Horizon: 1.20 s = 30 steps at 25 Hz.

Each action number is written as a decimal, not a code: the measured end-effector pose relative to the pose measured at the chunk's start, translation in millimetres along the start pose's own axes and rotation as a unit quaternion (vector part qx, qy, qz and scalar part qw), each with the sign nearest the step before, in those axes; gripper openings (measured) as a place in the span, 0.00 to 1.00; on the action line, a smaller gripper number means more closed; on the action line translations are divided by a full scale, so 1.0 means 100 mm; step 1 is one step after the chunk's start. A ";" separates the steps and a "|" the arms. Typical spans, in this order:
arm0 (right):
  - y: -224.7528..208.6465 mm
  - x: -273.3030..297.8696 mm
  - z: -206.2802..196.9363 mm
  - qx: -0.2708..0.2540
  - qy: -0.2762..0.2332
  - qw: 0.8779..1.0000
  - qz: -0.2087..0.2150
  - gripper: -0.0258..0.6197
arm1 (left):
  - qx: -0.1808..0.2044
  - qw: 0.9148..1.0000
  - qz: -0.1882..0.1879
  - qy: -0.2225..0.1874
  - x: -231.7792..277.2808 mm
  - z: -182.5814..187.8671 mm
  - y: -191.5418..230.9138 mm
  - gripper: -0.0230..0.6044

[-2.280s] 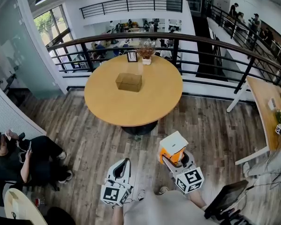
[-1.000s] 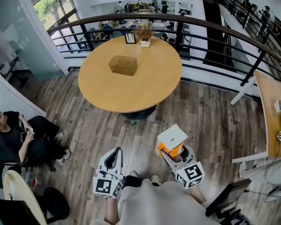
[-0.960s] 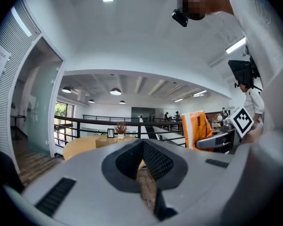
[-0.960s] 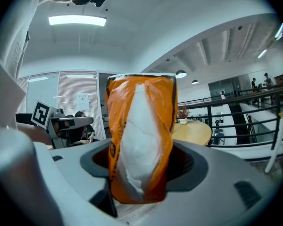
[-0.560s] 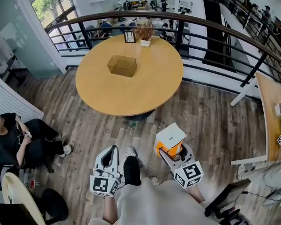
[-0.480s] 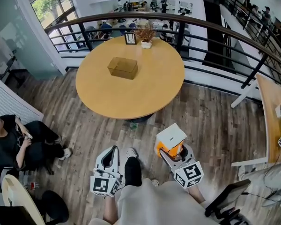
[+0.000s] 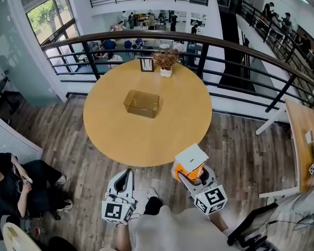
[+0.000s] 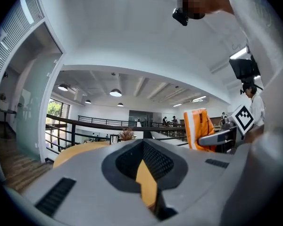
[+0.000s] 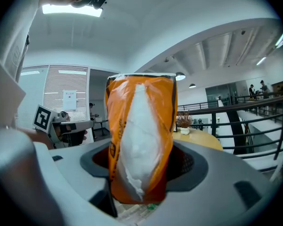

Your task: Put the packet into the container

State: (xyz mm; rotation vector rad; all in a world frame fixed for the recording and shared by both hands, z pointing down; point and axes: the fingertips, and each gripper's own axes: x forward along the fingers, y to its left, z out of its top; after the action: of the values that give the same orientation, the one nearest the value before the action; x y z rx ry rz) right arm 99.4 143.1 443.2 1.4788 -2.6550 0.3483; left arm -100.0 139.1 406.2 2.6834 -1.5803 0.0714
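Note:
The container (image 7: 142,103), a see-through brownish box, sits open-topped on the round wooden table (image 7: 172,129), left of its middle. My right gripper (image 7: 191,172) is shut on the orange and white packet (image 7: 190,161), held upright just off the table's near edge. In the right gripper view the packet (image 9: 140,140) fills the space between the jaws of the right gripper (image 9: 140,175). My left gripper (image 7: 124,183) hangs over the wooden floor in front of the table, shut and empty. The left gripper view shows the left gripper (image 8: 145,175) with the packet (image 8: 198,128) off to the right.
A small potted plant (image 7: 166,63) and a picture frame (image 7: 146,64) stand at the table's far edge. A black railing (image 7: 240,48) curves behind it. A person (image 7: 13,184) sits at the left. Another table (image 7: 301,135) and a monitor (image 7: 251,224) are at the right.
The table has come much closer; both grippers have been carried forward to its near edge. The packet stays in the right gripper, and the left gripper stays shut.

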 end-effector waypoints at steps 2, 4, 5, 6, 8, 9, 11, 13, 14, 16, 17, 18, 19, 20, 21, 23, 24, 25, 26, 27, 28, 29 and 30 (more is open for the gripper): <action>-0.03 0.21 0.11 0.001 -0.006 1.000 -0.011 0.51 | 0.003 1.000 -0.005 -0.004 0.14 0.06 0.23 0.04; -0.05 0.40 0.21 -0.004 -0.010 1.000 -0.020 0.51 | 0.006 1.000 -0.011 -0.011 0.27 0.14 0.43 0.04; -0.04 0.48 0.25 -0.007 -0.010 1.000 -0.022 0.51 | 0.007 1.000 -0.013 -0.014 0.32 0.17 0.52 0.05; -0.03 0.54 0.28 -0.010 -0.009 1.000 -0.023 0.51 | 0.006 1.000 -0.014 -0.017 0.36 0.20 0.59 0.04; -0.01 0.66 0.31 -0.011 -0.006 1.000 -0.028 0.51 | 0.000 1.000 -0.016 -0.021 0.42 0.23 0.70 0.04; -0.01 0.71 0.32 -0.010 -0.005 0.999 -0.031 0.51 | -0.003 1.000 -0.019 -0.022 0.44 0.23 0.74 0.04; 0.00 0.82 0.33 -0.008 -0.005 0.999 -0.034 0.51 | -0.006 0.999 -0.024 -0.024 0.49 0.20 0.82 0.05; 0.01 0.91 0.34 -0.009 -0.006 0.999 -0.034 0.51 | -0.005 0.999 -0.027 -0.024 0.55 0.19 0.89 0.04; 0.00 0.95 0.35 -0.010 -0.005 0.999 -0.034 0.51 | -0.005 0.999 -0.027 -0.025 0.57 0.20 0.92 0.04; -0.02 1.02 0.34 -0.011 -0.001 0.999 -0.032 0.51 | -0.006 0.999 -0.025 -0.029 0.62 0.21 0.97 0.04; -0.03 1.06 0.34 -0.011 0.001 0.999 -0.032 0.51 | -0.008 0.999 -0.024 -0.030 0.65 0.21 1.00 0.04; -0.03 1.09 0.34 -0.011 0.003 0.999 -0.030 0.51 | -0.009 0.999 -0.024 -0.029 0.67 0.21 1.02 0.04; -0.04 1.12 0.34 -0.010 0.004 1.000 -0.029 0.51 | -0.010 0.999 -0.024 -0.026 0.69 0.20 1.03 0.05; -0.05 1.15 0.34 -0.009 0.005 1.000 -0.027 0.51 | -0.011 0.999 -0.025 -0.023 0.72 0.19 1.04 0.05; -0.07 1.18 0.34 -0.007 0.006 1.000 -0.025 0.51 | -0.011 0.999 -0.026 -0.020 0.76 0.18 1.04 0.05; -0.11 1.25 0.32 -0.001 0.011 1.000 -0.023 0.51 | -0.012 0.999 -0.028 -0.013 0.84 0.15 1.04 0.04; -0.14 1.29 0.31 0.002 0.013 1.000 -0.022 0.51 | -0.012 0.999 -0.029 -0.010 0.89 0.15 1.05 0.04; -0.17 1.33 0.30 0.006 0.015 1.000 -0.020 0.51 | -0.012 0.999 -0.029 -0.007 0.93 0.14 1.06 0.04; -0.19 1.37 0.30 0.009 0.016 1.000 -0.018 0.51 | -0.012 1.000 -0.028 -0.004 0.98 0.14 1.08 0.04; -0.22 1.42 0.30 0.011 0.017 1.000 -0.015 0.51 | -0.012 1.000 -0.027 -0.001 1.03 0.13 1.10 0.04; -0.25 1.47 0.30 0.013 0.017 1.000 -0.012 0.51 | -0.013 1.000 -0.024 0.001 1.08 0.13 1.13 0.04; -0.29 1.54 0.31 0.014 0.016 1.000 -0.008 0.51 | -0.013 1.000 -0.021 0.002 1.14 0.12 1.16 0.04; -0.34 1.61 0.32 0.015 0.015 1.000 -0.005 0.51 | -0.013 1.000 -0.017 0.003 1.21 0.13 1.20 0.05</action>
State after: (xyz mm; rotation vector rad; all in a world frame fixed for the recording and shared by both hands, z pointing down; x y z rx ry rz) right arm 44.0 -15.0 446.2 1.4832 -2.6288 0.4086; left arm -146.0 -25.2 400.1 2.6878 -1.5227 0.0573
